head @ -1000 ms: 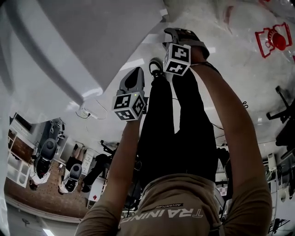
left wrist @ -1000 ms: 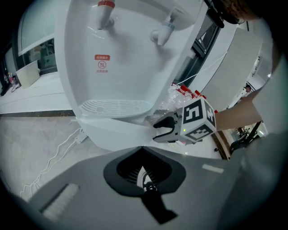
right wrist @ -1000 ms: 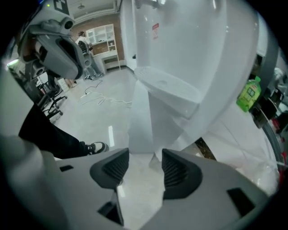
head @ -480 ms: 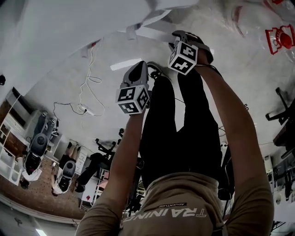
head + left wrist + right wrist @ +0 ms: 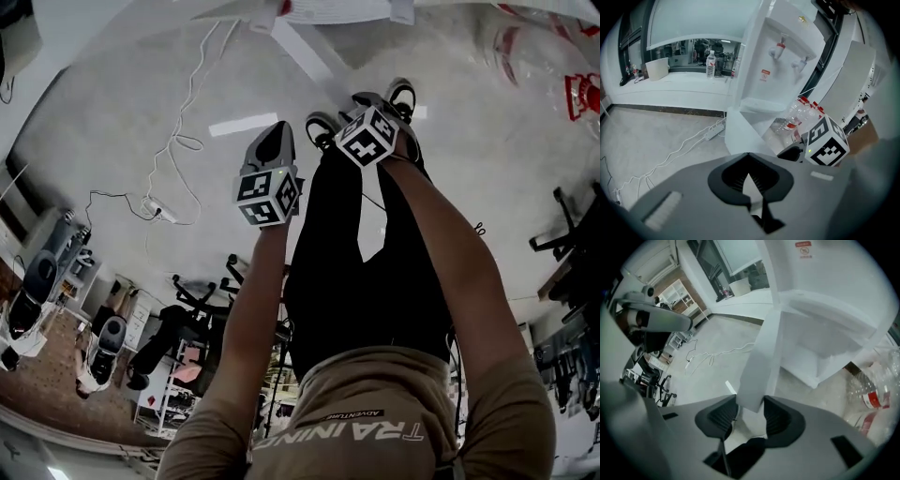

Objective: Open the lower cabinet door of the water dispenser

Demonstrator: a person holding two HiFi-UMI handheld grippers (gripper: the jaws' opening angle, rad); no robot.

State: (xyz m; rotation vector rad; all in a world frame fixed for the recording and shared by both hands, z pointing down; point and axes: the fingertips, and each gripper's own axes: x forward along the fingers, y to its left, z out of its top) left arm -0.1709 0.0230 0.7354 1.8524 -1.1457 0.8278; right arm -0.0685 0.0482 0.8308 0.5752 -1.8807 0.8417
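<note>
The white water dispenser (image 5: 783, 61) stands with red taps above and its lower cabinet (image 5: 820, 352) showing inside. Its lower cabinet door (image 5: 761, 357) is swung out from the body, also seen edge-on as door (image 5: 740, 136) in the left gripper view. My right gripper (image 5: 750, 416) is shut on the door's free edge, a pad on each side. In the head view the right gripper (image 5: 375, 108) is held out below the dispenser base (image 5: 328, 9). My left gripper (image 5: 750, 180) is shut on nothing, apart from the door; left gripper (image 5: 274, 141) hangs beside the right.
Crushed plastic bottles (image 5: 876, 390) lie on the floor right of the dispenser. A white cable with a power strip (image 5: 715, 133) runs over the floor on the left. Behind are a low white ledge (image 5: 670, 84) with a bottle, and office chairs (image 5: 197, 319).
The dispenser has slid up out of the head view as the view tilted. Both grippers have drawn back from it, the right one bringing the door with it.
</note>
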